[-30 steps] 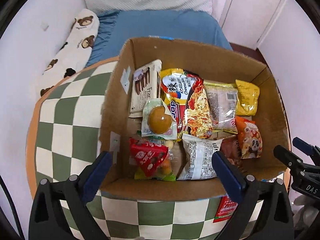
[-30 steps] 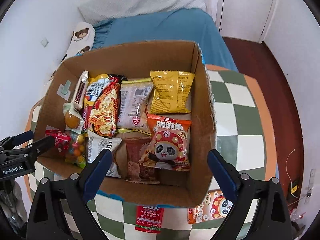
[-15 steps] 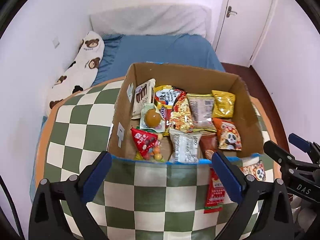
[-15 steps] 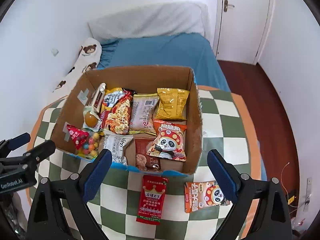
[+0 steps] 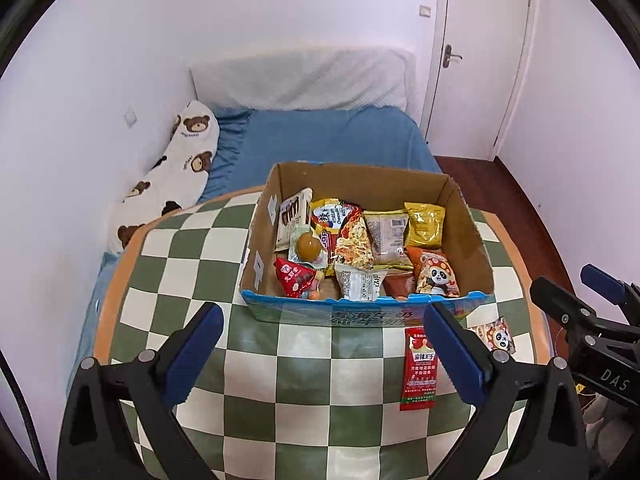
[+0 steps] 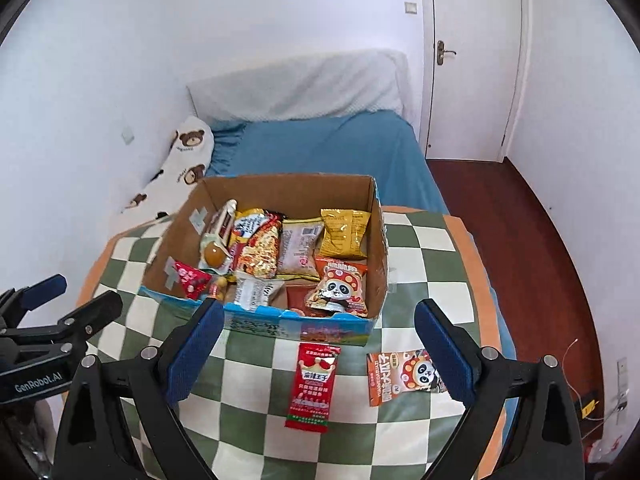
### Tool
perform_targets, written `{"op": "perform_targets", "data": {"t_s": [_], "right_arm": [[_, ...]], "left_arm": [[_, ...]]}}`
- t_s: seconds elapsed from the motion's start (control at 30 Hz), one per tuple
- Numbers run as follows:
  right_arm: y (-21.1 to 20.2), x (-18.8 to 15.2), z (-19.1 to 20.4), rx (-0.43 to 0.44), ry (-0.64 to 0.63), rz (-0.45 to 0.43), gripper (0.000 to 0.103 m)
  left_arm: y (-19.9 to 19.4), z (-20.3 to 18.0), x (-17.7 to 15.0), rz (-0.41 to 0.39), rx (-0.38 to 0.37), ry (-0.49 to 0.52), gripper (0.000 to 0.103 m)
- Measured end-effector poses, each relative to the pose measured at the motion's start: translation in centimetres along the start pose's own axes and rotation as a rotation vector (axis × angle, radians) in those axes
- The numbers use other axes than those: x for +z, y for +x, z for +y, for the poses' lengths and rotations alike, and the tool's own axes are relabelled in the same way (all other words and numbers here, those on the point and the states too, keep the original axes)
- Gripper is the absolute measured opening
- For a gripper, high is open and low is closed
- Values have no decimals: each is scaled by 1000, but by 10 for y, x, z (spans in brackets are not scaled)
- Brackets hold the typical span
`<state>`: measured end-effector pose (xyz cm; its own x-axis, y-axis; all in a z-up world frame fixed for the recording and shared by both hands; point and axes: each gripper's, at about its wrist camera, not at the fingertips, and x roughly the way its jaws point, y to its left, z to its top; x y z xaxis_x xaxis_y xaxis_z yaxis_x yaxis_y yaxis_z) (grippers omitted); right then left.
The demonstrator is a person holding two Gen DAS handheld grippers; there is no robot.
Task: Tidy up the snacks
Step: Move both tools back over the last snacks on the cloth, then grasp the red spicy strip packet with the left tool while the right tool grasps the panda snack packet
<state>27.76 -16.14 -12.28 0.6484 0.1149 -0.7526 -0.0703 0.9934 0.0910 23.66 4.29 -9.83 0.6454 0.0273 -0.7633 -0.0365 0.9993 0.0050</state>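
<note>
A: Nearest, left gripper (image 5: pixel 320 344): jaws spread wide, nothing between the blue pads (image 5: pixel 192 344). Same for the right gripper (image 6: pixel 318 344), gaping and empty, above the checkered table (image 6: pixel 256 420).

B: Just beyond, flat on the cloth: red sachet (image 6: pixel 314 386) in front of the box, orange panda packet (image 6: pixel 404 372) beside it to the right, partly behind the right gripper's own finger. Both outside, not touching each other.

A: Then the cardboard box (image 6: pixel 378 248), already crowded. Another panda bag (image 6: pixel 340 288) at the near right corner, yellow bag (image 6: pixel 344 232) behind it, noodle pack (image 6: pixel 260 252) mid-box, red candy pouch (image 6: pixel 194 280) at the near left.

B: Farther off, blue bed (image 6: pixel 320 152) and bear pillow (image 6: pixel 180 164), then the door (image 6: pixel 472 60).

A: Risks, probably: thin flat sachet, hard to pinch off a soft cloth. Likely to snag the fabric and drag it, shifting the box with it.

B: Also glossy film, prone to slipping from the pads. And little free room inside, so possibly dropping onto the rim, or knocking the near-edge bags out
</note>
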Motion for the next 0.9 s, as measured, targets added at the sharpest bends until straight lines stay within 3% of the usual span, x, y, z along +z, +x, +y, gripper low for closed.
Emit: {"op": "perform_targets", "data": {"t_s": [0.23,0.33,0.43,0.53,0.7,0.87,0.9], "right_arm": [[-27,-10,-1,44,38,-39,98],[-35,-19,-10,96,86,-62,98],[-31,-29,-27,102,132,-48,98],[-10,-43,-53,87,180,26,98],[46,-72,-104,95,285,200,98],[114,-107,-155,157,475,371,98],[130,-116,-165,189,523,408,93]], "left_arm": [[-23,-2,-5,-49,-4,-19,103],[-31,-2,-10,-103,-71,-30,103],[-27,-10,-14,-94,-92,-14,103],[-9,-23,-20,-42,-86,6,103],[48,-56,-43,118,-92,27,103],[122,-88,-70,288,-37,38,103],[138,-94,-76,325,-24,33,103]]}}
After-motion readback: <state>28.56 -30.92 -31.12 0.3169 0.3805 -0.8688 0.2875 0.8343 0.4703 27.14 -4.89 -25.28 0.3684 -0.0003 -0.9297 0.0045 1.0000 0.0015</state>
